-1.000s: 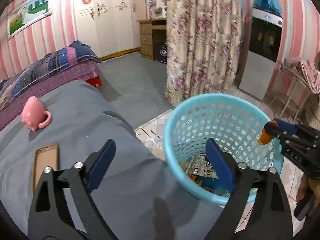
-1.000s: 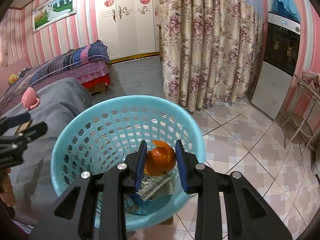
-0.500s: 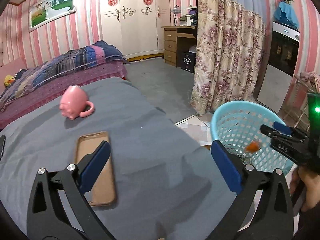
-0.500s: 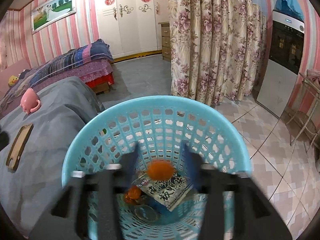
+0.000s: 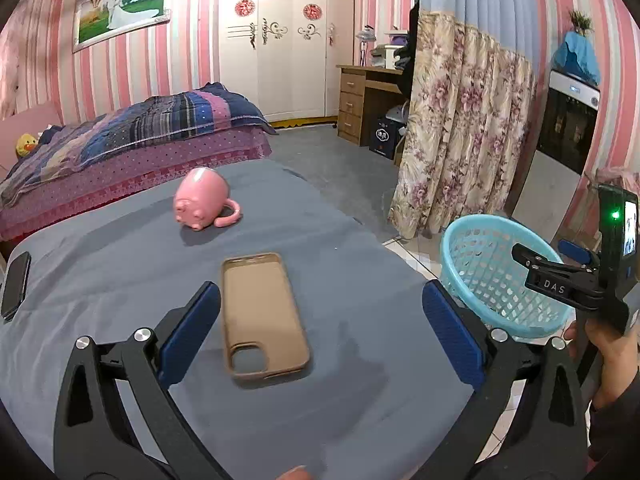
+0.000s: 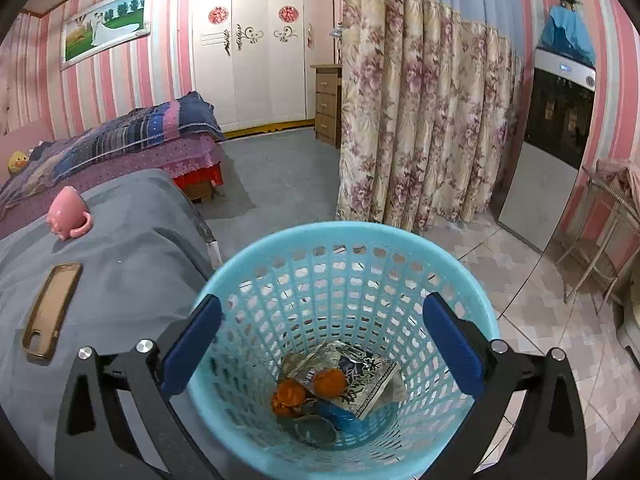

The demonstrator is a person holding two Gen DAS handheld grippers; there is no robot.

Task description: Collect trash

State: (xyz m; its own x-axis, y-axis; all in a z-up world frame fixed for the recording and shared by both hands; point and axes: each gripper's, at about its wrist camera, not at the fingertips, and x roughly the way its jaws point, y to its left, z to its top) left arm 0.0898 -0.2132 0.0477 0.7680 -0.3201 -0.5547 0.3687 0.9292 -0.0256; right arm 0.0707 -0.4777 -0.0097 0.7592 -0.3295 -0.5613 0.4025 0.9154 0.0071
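A light blue mesh basket (image 6: 340, 230) stands on the tiled floor beside the grey bed. At its bottom lie orange peel pieces (image 6: 330, 382), a printed wrapper (image 6: 360, 380) and other scraps. My right gripper (image 6: 322, 304) hangs over the basket's mouth; its jaws are opening and nothing is between them. The left wrist view shows that gripper (image 5: 540, 250) held by a hand above the basket (image 5: 480, 240). My left gripper (image 5: 320, 300) is open and empty, low over the grey bed cover (image 5: 360, 360), just above a tan phone case (image 5: 260, 312).
A pink pig-shaped mug (image 5: 202, 202) lies on its side further up the cover, and a black phone (image 5: 16, 284) sits at its left edge. A second bed with a striped quilt (image 5: 140, 132), a floral curtain (image 5: 460, 140) and a wooden desk (image 5: 360, 104) stand beyond.
The right gripper opened and the orange peel it held fell into the basket. The left gripper swung away from the basket, leftward over the grey cover to the phone case.
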